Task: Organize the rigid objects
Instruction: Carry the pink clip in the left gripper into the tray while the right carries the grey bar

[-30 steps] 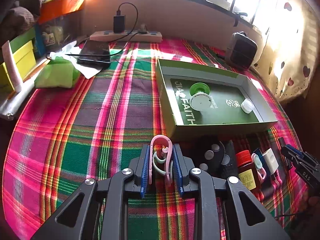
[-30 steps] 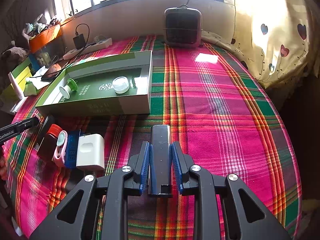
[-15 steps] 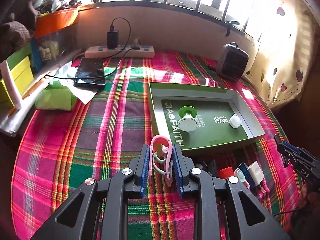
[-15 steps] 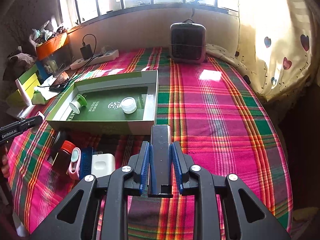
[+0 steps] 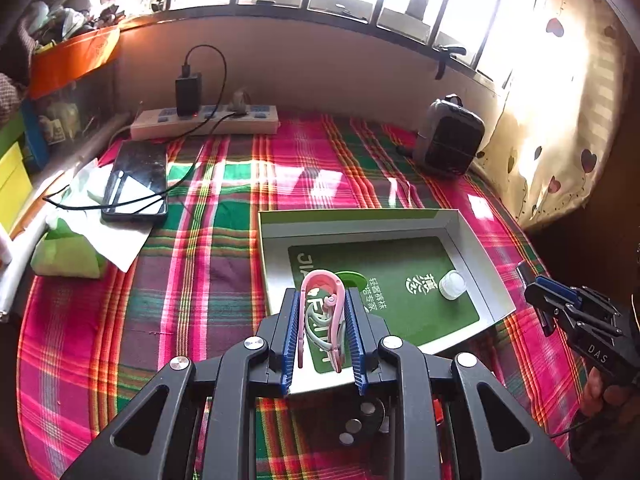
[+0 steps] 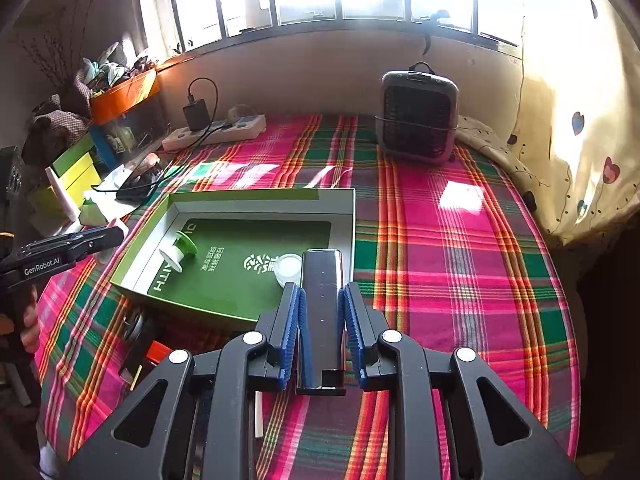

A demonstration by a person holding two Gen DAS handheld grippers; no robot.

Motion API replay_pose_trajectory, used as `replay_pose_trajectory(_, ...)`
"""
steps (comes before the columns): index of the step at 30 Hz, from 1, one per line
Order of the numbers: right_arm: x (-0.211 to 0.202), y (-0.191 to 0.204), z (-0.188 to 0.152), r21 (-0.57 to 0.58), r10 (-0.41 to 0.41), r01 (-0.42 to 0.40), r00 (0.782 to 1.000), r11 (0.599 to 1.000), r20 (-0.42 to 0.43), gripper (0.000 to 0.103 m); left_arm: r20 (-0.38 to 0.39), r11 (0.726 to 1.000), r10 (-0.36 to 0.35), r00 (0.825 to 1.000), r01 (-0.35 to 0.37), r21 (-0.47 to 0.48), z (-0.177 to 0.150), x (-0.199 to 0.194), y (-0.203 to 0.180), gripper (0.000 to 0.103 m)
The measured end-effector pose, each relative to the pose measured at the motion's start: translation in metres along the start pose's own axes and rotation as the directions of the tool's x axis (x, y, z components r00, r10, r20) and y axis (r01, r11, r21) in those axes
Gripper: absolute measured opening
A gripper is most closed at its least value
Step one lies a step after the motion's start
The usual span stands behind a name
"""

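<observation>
left tool [image 5: 322, 334]: squeezed tight on pink plastic loop clip [image 5: 320, 312], up above green-bottomed open cardboard box [image 5: 460, 224] | right tool [image 6: 321, 334]: squeezed tight on long black flat bar [image 6: 322, 312], over box's right wall | box: on bright checked cloth [image 6: 460, 280]

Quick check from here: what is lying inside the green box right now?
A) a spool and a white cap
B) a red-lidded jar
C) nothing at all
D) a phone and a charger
A: inside the green box lie a green spool and a white cap.
</observation>
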State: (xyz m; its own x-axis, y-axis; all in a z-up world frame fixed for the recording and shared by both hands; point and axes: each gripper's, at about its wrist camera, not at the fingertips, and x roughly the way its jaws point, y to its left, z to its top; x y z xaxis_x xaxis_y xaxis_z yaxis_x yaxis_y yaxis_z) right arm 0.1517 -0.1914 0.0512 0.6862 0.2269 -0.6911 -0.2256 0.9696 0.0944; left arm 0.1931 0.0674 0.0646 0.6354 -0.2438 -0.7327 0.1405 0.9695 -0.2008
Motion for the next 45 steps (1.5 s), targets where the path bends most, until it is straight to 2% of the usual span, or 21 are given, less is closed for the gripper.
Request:
replay_pose_trajectory(8, 0.032, 0.016, 0.017, -0.041, 0.077, -0.079, 0.995, 0.996, -0.057, 0.024, -0.037, 1.000, -0.011, 0.999, 0.012, 0.021, 0.019, 0.032, -0.003, 0.022)
replay_pose_trajectory(19, 0.067, 0.040, 0.025, -0.075, 0.167, -0.178, 0.977, 0.981, -0.136, 0.024, -0.079, 1.000, 0.003, 0.997, -0.002, 0.020, 0.031, 0.064, 0.000, 0.022)
replay_pose_trajectory(34, 0.097, 0.051, 0.024, -0.115, 0.151, -0.176, 0.968, 0.978, -0.198, 0.024, -0.115, 0.999, 0.025, 0.993, -0.022, 0.025, 0.030, 0.090, 0.001, 0.022)
replay_pose_trajectory(45, 0.102, 0.053, 0.021, -0.126, 0.141, -0.168, 0.970, 0.978, -0.199, 0.024, -0.113, 0.999, 0.028, 0.993, -0.024, 0.039, 0.031, 0.092, -0.002, 0.022)
